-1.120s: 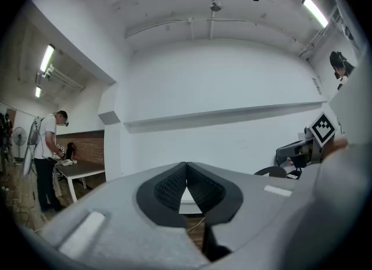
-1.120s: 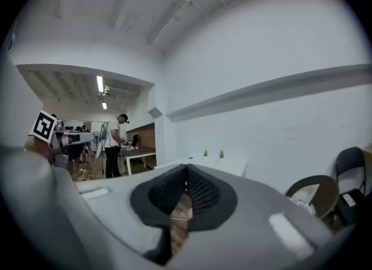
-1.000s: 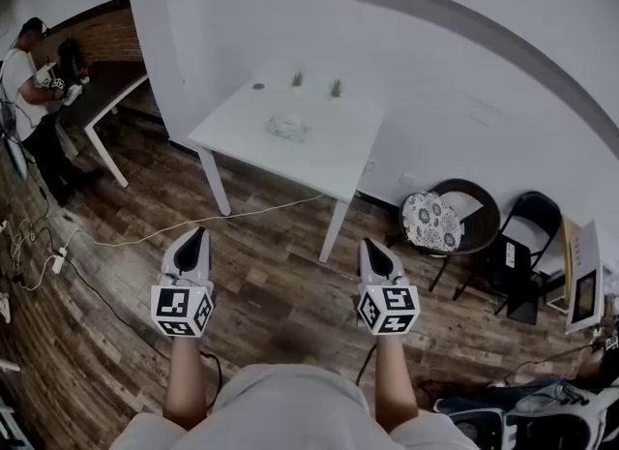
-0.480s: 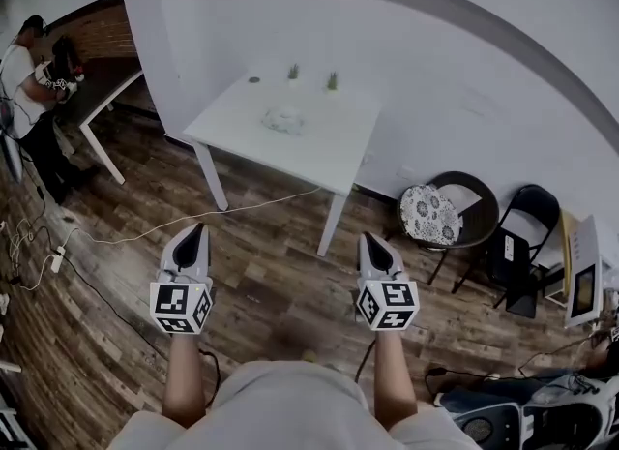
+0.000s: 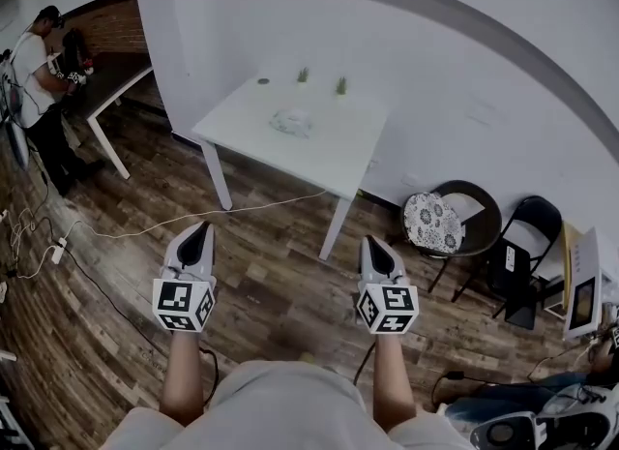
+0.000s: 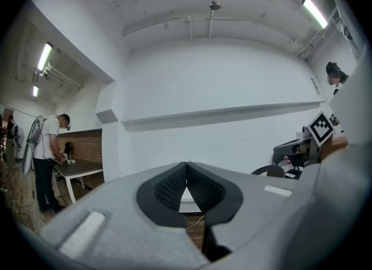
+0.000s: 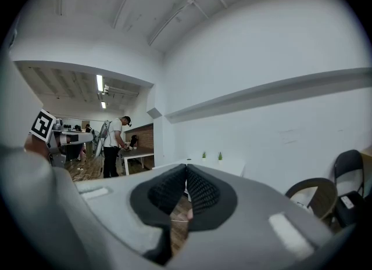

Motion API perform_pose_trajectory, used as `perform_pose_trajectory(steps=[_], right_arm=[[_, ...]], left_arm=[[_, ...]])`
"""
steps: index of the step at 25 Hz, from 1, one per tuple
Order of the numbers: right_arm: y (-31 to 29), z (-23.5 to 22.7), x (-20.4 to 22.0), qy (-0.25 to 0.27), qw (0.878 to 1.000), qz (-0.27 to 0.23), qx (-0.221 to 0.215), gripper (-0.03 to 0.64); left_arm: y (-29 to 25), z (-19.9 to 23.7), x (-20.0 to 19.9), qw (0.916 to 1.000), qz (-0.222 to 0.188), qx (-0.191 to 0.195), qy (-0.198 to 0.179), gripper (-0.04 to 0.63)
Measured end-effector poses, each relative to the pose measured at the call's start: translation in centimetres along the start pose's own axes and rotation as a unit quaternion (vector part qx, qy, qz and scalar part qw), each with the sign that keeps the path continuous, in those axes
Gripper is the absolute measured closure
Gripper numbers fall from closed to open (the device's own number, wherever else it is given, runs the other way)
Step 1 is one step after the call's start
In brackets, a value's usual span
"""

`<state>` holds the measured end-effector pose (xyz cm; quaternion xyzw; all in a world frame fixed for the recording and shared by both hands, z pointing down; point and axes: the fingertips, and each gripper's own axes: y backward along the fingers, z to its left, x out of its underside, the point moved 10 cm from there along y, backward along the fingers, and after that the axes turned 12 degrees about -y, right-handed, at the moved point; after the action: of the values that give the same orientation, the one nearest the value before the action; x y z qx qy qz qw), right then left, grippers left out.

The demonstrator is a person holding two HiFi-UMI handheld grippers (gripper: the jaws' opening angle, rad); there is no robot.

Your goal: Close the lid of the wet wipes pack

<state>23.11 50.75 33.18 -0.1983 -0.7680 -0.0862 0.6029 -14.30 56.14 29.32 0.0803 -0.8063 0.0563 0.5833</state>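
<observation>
Left gripper (image 5: 197,233) has its jaws closed on nothing; well apart ahead, the wet wipes pack (image 5: 290,123) lies on the white table (image 5: 334,163); right gripper (image 5: 373,245) is also closed, empty. Probably the pack is light and soft, so press only its stiffer lid

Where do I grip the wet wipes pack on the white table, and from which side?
The pale wet wipes pack lies flat mid-way on the white rectangular table, bare top around it. So likely grip its body across the low sides, from above over the near edge. Its lid is too small to make out.
</observation>
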Motion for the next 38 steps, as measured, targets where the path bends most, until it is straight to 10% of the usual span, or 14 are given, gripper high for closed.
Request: perform_pose_trajectory(steps=[38], right_arm=[[-2.1,-6.2,-0.6,0.001,1.0,0.021,-0.021,0.515]], left_arm=[[-4.7,-5.0,-1.0,0.9996,0.02,0.01,-0.014,0.586]])
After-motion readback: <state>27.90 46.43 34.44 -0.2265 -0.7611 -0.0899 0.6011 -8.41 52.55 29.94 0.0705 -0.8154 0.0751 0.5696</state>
